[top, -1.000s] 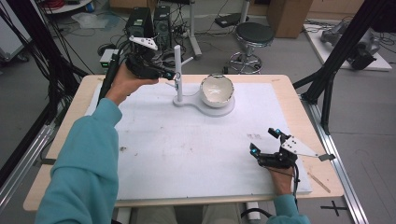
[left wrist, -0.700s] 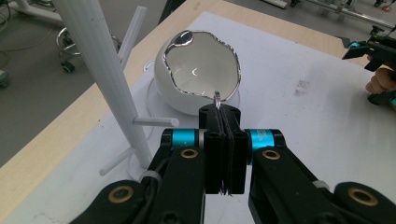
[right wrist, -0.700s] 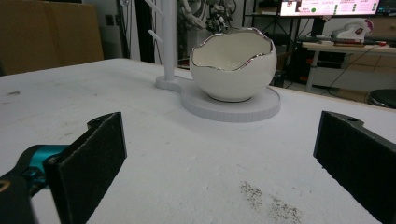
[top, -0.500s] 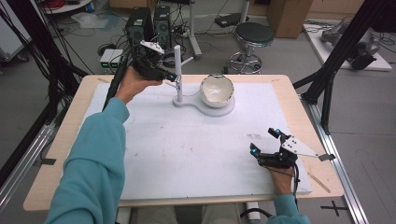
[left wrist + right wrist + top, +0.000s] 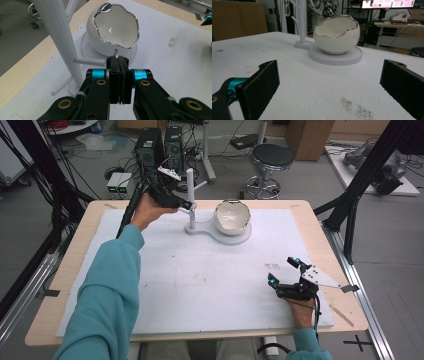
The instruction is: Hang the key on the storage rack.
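Note:
A white stand with an upright post (image 5: 190, 190) and side pegs (image 5: 88, 60) shares a flat base (image 5: 220, 232) with a white egg-shaped bowl (image 5: 232, 215) that has a jagged silver rim. My left gripper (image 5: 187, 206) hovers just left of the post. Its jaws are shut on a small metal ring (image 5: 116, 53) that pokes out at the tips, next to the end of a peg and in front of the bowl (image 5: 115, 30). My right gripper (image 5: 283, 270) rests open on the mat near the front right, pointing at the bowl (image 5: 337, 33), with nothing between its pads (image 5: 262, 87).
A white mat (image 5: 200, 275) covers most of the wooden table (image 5: 75, 250). A dark smudge (image 5: 355, 107) marks the mat in front of the right gripper. Beyond the far edge are computer cases (image 5: 150, 145), a stool (image 5: 270, 157) and black frame legs (image 5: 350, 215).
My left gripper has moved right and slightly nearer, up to the stand's post, still shut on the ring. The right gripper has stayed put.

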`<control>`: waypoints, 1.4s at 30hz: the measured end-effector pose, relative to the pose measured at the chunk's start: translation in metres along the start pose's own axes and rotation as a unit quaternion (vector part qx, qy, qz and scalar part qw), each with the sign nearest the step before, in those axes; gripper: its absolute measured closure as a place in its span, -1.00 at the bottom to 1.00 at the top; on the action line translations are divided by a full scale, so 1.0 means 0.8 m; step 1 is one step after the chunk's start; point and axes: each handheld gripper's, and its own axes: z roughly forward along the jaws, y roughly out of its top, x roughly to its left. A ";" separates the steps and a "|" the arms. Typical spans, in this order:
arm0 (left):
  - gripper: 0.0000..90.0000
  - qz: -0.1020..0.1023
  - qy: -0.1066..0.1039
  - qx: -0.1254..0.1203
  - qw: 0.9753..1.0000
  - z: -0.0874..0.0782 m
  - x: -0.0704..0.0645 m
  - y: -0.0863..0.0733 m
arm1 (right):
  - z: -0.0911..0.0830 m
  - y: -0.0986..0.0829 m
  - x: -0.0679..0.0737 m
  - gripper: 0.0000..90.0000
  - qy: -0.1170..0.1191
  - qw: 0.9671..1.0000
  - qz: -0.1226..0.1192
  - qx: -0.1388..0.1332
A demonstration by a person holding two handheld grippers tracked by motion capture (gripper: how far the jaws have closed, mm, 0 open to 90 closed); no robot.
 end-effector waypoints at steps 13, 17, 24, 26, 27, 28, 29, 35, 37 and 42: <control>0.96 -0.005 0.004 -0.002 1.000 0.003 0.008 -0.003 | 0.001 0.000 0.000 -0.96 0.001 1.000 0.001 0.002; 0.96 -0.007 0.006 -0.005 1.000 0.004 0.011 -0.004 | 0.001 0.000 0.000 -0.96 0.001 1.000 0.000 0.002; 0.96 -0.012 0.014 -0.010 1.000 0.007 0.019 -0.007 | 0.001 0.000 -0.001 -0.96 0.000 1.000 -0.001 0.001; 0.96 -0.011 0.010 -0.010 1.000 0.008 0.022 -0.009 | 0.001 0.000 -0.001 -0.96 0.001 1.000 0.000 0.002; 0.95 -0.008 0.018 -0.012 1.000 0.009 0.023 -0.010 | 0.001 0.000 -0.001 -0.96 0.001 1.000 0.000 0.001; 0.95 -0.011 0.019 -0.015 1.000 0.009 0.024 -0.011 | 0.001 0.000 0.000 -0.96 0.001 1.000 0.001 0.003; 0.94 -0.009 0.019 -0.015 1.000 0.009 0.026 -0.012 | 0.001 0.000 -0.001 -0.96 0.001 1.000 -0.001 0.002; 0.13 0.025 0.082 -0.085 0.993 0.007 0.027 -0.021 | 0.000 0.000 0.000 -0.96 0.001 1.000 0.001 0.002; -0.10 0.020 0.088 -0.088 0.992 0.002 0.027 -0.024 | 0.001 0.000 0.000 -0.96 -0.001 1.000 -0.002 0.002; -0.96 0.010 0.075 -0.138 0.987 -0.019 0.020 -0.037 | 0.001 0.000 0.000 -0.96 -0.002 1.000 -0.004 0.002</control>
